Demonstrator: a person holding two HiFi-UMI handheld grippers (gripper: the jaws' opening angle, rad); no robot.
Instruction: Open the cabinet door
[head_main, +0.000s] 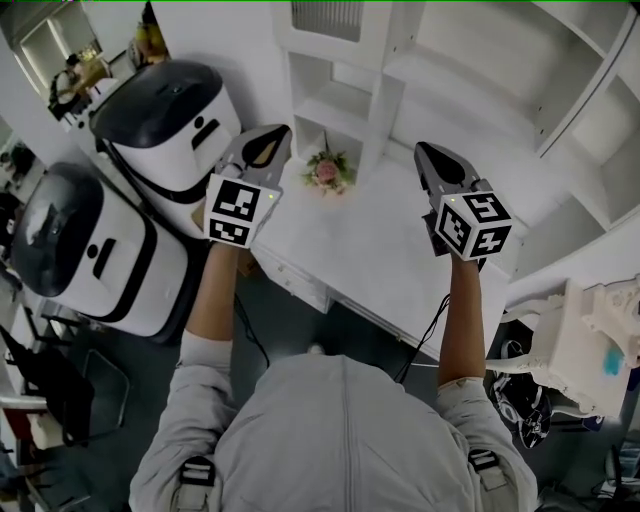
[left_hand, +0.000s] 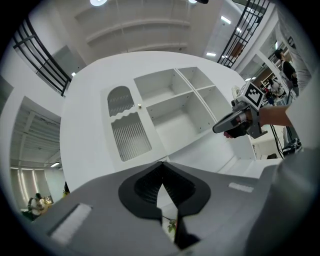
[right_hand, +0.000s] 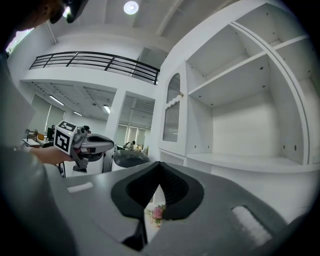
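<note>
Cabinet door (left_hand: 125, 125): narrow and white, with ribbed panes, an arched one above a taller one. It is seen flush with its frame, so shut. A small knob (left_hand: 139, 105) is noted on the door's edge next to the open shelves (left_hand: 172, 107), about level with the join between the panes.

Left gripper (head_main: 268, 146): held level, below and in front of the door and well apart from it. Its jaws are seen closed together with nothing between them.

Right gripper (head_main: 432, 160): held level, to the right of the door and in front of the open shelves, likewise well apart from door and knob. Its jaws are pressed together and nothing is gripped.

A white counter (head_main: 400, 250) is seen below the door. A small pink flower posy (head_main: 327, 170) stands on it beneath the door, and in the head view it falls between the two grippers' tips. Two white machines with dark lids (head_main: 165, 110) are recorded left of the door, beside the counter's end.
</note>
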